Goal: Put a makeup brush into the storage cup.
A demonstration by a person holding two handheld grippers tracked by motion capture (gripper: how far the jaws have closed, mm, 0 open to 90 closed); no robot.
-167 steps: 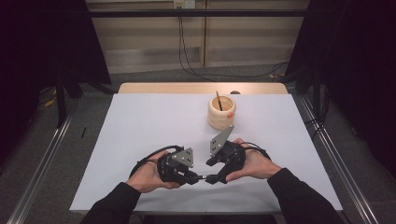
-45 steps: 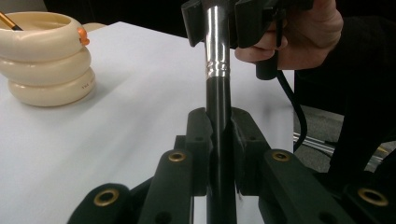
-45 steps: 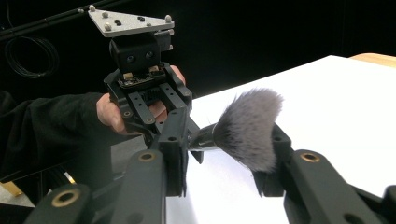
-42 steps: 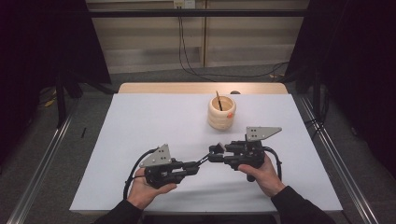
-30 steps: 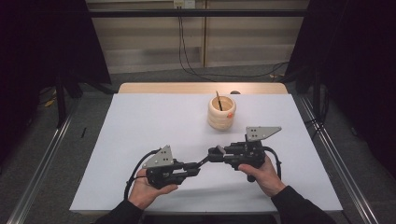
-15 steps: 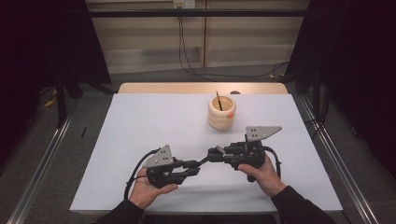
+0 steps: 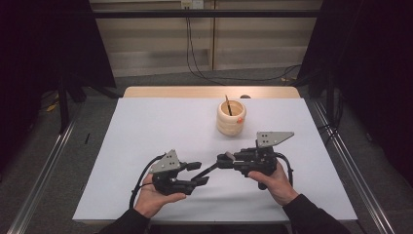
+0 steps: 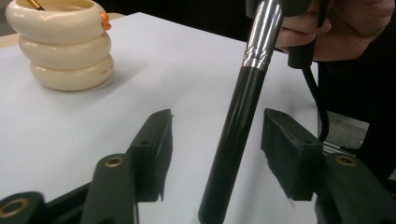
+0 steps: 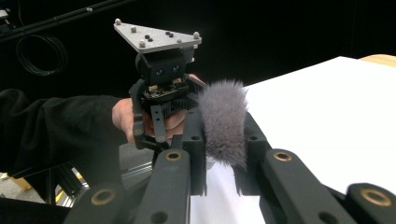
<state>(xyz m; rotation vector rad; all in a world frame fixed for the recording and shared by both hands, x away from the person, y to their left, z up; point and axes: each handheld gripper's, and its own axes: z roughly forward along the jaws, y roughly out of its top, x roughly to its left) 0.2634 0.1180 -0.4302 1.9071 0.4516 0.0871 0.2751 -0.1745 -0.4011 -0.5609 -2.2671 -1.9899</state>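
While the right gripper [image 7: 225,159] has its fingers clenched on the brush head [image 9: 224,122], the makeup brush [image 7: 208,170] runs down-left from it across the gap to the left gripper [image 7: 200,172], slightly above the white table [image 7: 146,126]. Grey bristles sit squeezed between the right fingers [image 9: 194,140] in the right gripper view; the silver ferrule [image 8: 261,35] comes out just past them in the left gripper view. Black handle [image 8: 233,135] passes between the left fingers [image 8: 156,149], apart from both pads, gap on each side. Left fingers have just been opening, released now, handle between them but not pressed. So the brush hangs from the right gripper alone. Person's left hand [image 7: 155,195] holds the left gripper near the table's front edge, right hand [image 7: 272,178] holds the right one, a bit farther in. Cream ringed holder [image 7: 231,117] stands upright farther back on the table, well apart from both grippers, a thin stick [image 7: 227,105] leaning in it, small orange bit [image 7: 240,119] at its rim. Cables trail from both grippers.
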